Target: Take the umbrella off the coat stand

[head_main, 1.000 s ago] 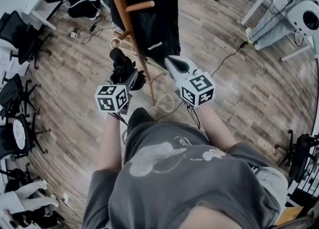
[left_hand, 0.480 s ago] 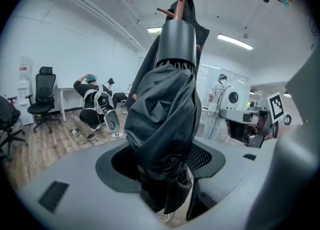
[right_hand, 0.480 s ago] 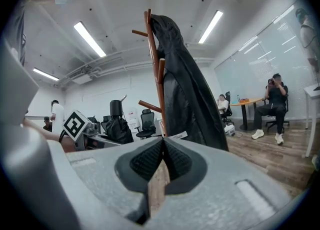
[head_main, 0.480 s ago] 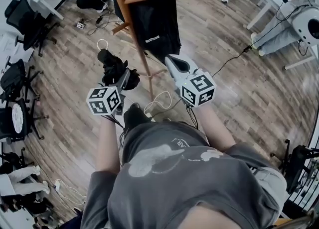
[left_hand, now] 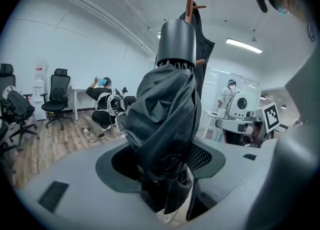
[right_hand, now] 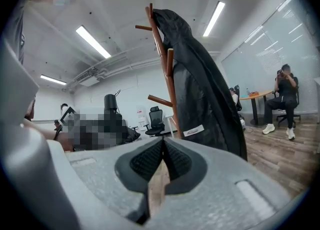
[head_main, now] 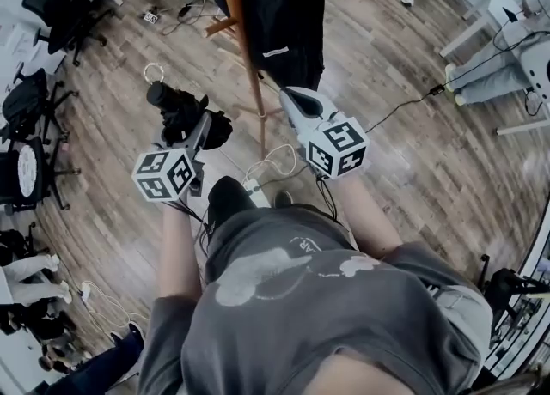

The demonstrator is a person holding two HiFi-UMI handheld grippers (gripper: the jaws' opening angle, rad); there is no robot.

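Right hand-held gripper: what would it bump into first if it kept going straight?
Probably the coat stand, at its wooden pole, or the black coat hanging on it. The right hand-held gripper points at both; which is nearer is unclear.

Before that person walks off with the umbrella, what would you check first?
1. Grip on the umbrella: ok. The left gripper has its jaws pressed on the folded fabric.
2. Umbrella free of the coat stand: ok. The head view shows a gap between them.
3. Coat safe on the stand: ok. It hangs from the pegs.
4. Right gripper free to help: ok. It is shut and empty.
5. Floor by the feet: not ok. A white cable lies looped there.
6. Umbrella strap fastened: cannot tell.
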